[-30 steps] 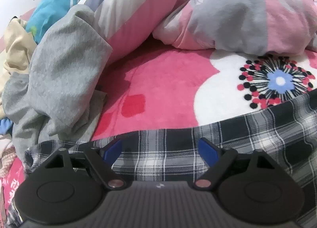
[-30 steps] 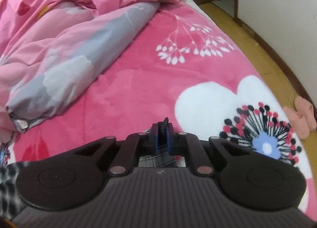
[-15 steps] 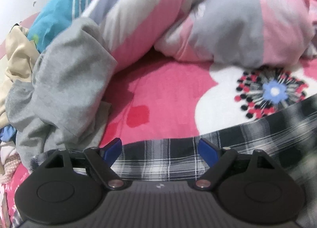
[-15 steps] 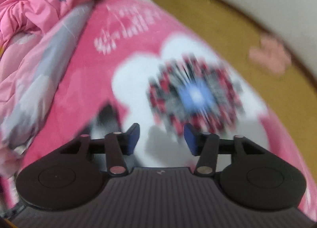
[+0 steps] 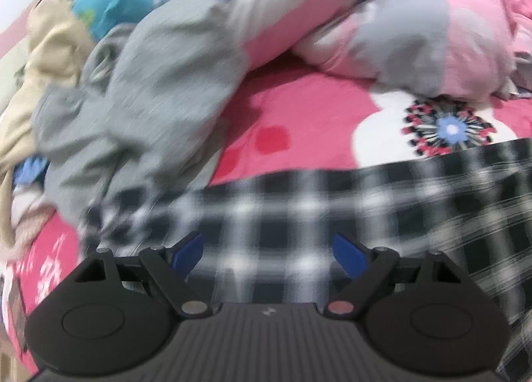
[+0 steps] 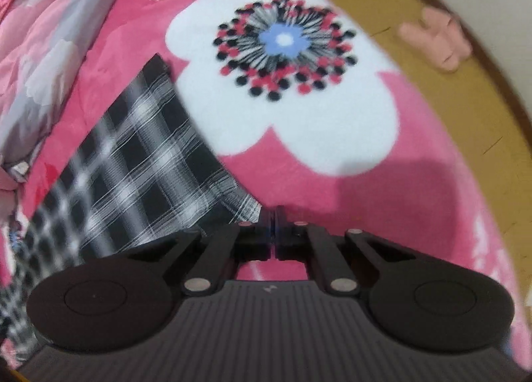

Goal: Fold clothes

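one black-and-white plaid garment [image 6: 139, 162] lies spread, blurred.

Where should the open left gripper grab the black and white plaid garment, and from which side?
Take the plaid garment at its far hem edge, coming from above with the left gripper: it lies flat on the pink blanket, that edge exposed.

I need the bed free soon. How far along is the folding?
Early. Done: the checked garment is laid out on the pink blanket; no finished fold shows. In hand: the right tool is shut at its corner, though whether it pinches cloth is unclear; the left tool hangs open over it. Left: folding it, plus the crumpled grey garment and beige clothes.
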